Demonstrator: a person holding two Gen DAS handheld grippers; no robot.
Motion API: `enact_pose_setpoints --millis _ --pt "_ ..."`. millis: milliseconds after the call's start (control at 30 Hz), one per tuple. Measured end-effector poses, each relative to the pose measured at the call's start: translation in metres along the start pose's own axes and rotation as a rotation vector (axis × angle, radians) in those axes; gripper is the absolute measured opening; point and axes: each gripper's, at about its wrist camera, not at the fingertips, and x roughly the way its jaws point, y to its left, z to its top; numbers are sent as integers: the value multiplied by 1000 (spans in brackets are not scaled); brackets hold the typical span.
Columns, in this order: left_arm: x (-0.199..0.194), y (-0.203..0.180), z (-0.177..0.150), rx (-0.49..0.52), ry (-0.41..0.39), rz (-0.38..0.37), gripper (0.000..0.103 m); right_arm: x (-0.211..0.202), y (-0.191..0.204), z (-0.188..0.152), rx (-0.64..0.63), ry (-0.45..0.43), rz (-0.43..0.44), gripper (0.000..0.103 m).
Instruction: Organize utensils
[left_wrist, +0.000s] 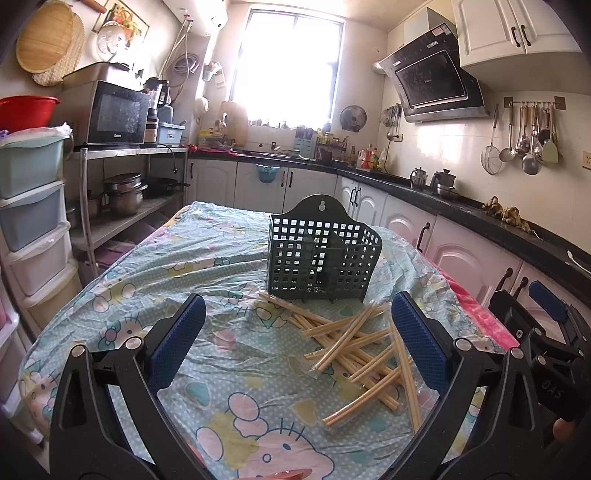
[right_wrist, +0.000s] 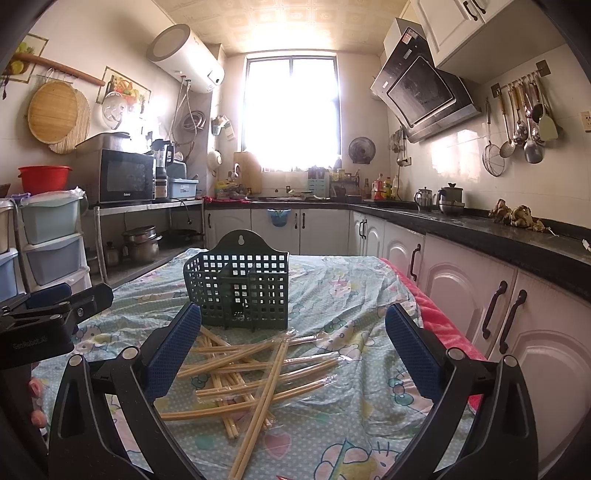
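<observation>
A dark green lattice utensil holder (left_wrist: 323, 258) stands upright on the table, empty as far as I can see; it also shows in the right wrist view (right_wrist: 242, 286). A loose pile of bamboo chopsticks (left_wrist: 362, 347) in clear plastic sleeves lies in front of it, also in the right wrist view (right_wrist: 251, 373). My left gripper (left_wrist: 295, 325) is open and empty, above the table left of the pile. My right gripper (right_wrist: 293, 332) is open and empty, over the pile. Each gripper shows at the edge of the other's view.
The table has a pale blue cartoon-print cloth (left_wrist: 155, 280) under clear plastic. White kitchen cabinets (right_wrist: 480, 295) with a black counter run along the right. Plastic drawers (left_wrist: 33, 221) and a metal shelf with pots (left_wrist: 125, 192) stand to the left.
</observation>
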Motion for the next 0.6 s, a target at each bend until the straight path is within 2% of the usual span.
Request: enact_pose_setpoints --millis 600 --pt "0 1 0 -2 1 0 93 0 2 0 -2 6 6 97"
